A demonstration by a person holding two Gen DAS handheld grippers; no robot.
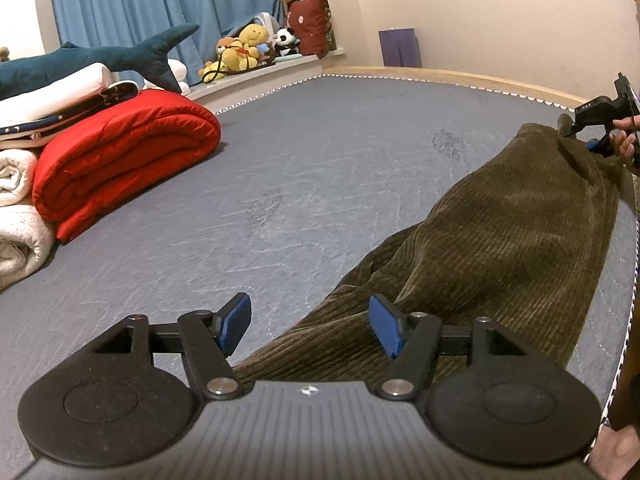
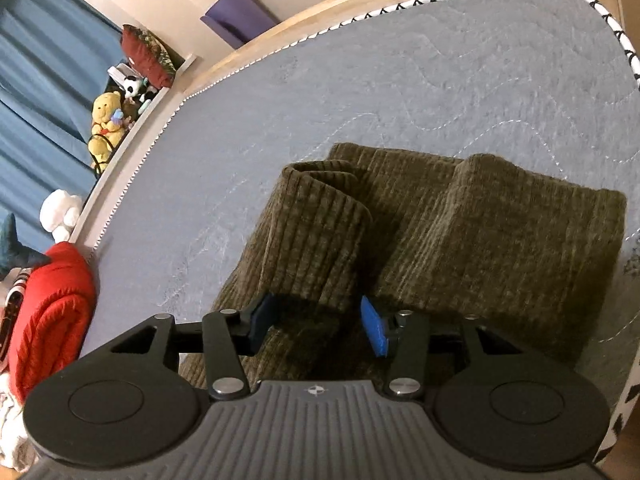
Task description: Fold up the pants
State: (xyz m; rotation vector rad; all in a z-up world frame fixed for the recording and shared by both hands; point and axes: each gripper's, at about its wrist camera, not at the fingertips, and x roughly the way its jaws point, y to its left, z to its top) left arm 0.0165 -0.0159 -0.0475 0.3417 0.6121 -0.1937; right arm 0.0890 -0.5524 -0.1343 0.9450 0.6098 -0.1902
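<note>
Olive-brown corduroy pants (image 1: 500, 240) lie on the grey mattress (image 1: 280, 184), stretching from my left gripper toward the far right. My left gripper (image 1: 310, 326) is open, its blue pads apart, just above the near end of the pants. In the right wrist view the two leg ends (image 2: 420, 232) lie side by side, the left one (image 2: 316, 216) partly rolled over. My right gripper (image 2: 318, 324) is open and hovers over the cloth with nothing between the pads. The right gripper also shows in the left wrist view (image 1: 600, 120), held in a hand at the far end of the pants.
A red rolled quilt (image 1: 124, 160), white blankets (image 1: 20, 216) and a blue plush shark (image 1: 100, 56) lie at the left of the mattress. Plush toys (image 1: 248, 50) and a dark red cushion (image 1: 310, 24) sit on the ledge by the blue curtain. A wooden bed frame (image 2: 320, 4) borders the mattress.
</note>
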